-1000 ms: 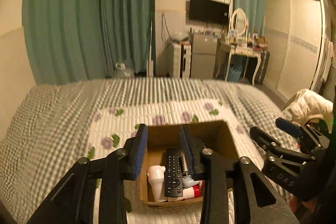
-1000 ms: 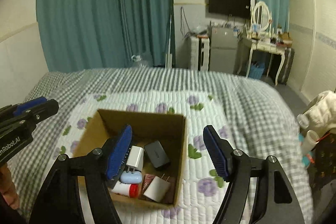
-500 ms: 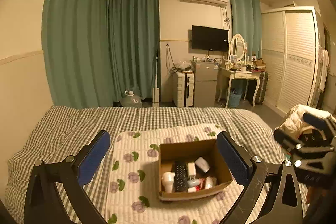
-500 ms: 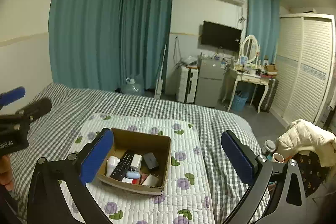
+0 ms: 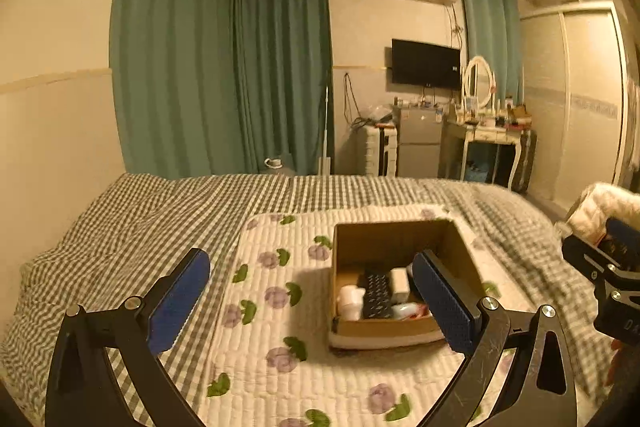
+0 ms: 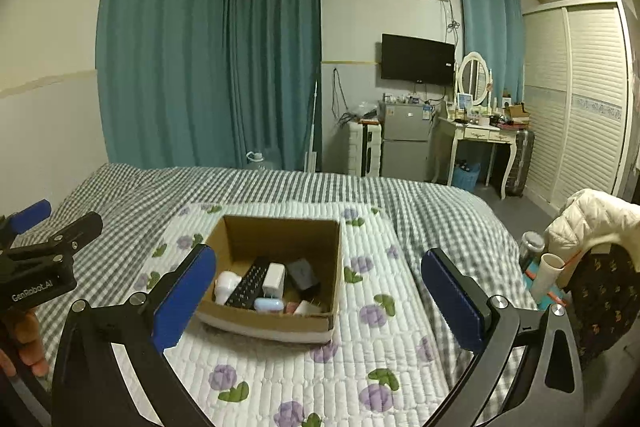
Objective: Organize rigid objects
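Note:
A brown cardboard box (image 6: pixel 280 239) (image 5: pixel 400 239) stands on a white floral quilted mat (image 6: pixel 360 339) on the bed. It holds a black remote (image 6: pixel 248 285) (image 5: pixel 374 293), white chargers (image 6: pixel 274 277), a black adapter (image 6: pixel 304 273), a white bottle (image 6: pixel 224 285) and other small items. My left gripper (image 5: pixel 312 301) is open and empty, held back from the box; it also shows at the left edge of the right wrist view (image 6: pixel 52 231). My right gripper (image 6: pixel 320 301) is open and empty, near the box; it also shows in the left wrist view (image 5: pixel 592 251).
The grey checked bedspread (image 6: pixel 440 215) covers the bed. A white jacket on a chair (image 6: pixel 596 215) and a tumbler (image 6: pixel 532 247) sit at the right. A fridge (image 6: pixel 404 143), dressing table (image 6: pixel 480 135), wardrobe (image 6: pixel 580 99) and teal curtains (image 6: pixel 208 67) line the far wall.
Both grippers opened wide, lifted out of the box and pulled back from it. Now they sit slightly lower and closer than half a second ago. The box contents stay in place.

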Available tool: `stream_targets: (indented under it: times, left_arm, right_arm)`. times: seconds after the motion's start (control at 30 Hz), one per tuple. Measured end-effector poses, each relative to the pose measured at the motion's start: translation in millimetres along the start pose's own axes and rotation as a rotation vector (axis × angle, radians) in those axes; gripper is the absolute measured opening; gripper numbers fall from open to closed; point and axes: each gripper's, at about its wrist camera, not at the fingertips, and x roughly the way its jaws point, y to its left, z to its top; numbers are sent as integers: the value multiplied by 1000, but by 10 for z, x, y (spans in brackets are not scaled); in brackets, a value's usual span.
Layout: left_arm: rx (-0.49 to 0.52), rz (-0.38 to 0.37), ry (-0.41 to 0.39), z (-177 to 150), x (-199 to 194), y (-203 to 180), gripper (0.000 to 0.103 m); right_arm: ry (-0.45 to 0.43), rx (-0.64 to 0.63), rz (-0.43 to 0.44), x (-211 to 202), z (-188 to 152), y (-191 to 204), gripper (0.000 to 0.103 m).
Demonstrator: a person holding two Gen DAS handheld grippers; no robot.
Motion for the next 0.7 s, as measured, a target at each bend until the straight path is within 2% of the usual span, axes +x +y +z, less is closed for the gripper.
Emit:
stream_targets:
  times: [0.23, 0.7]
  left_arm:
    - [11, -25, 41, -145, 124, -12, 103]
    - [30, -61, 82, -274, 189, -63, 103]
  right_arm:
    - [48, 31, 8, 237, -279, 19, 103]
    - [57, 15, 17, 280, -308, 24, 103]
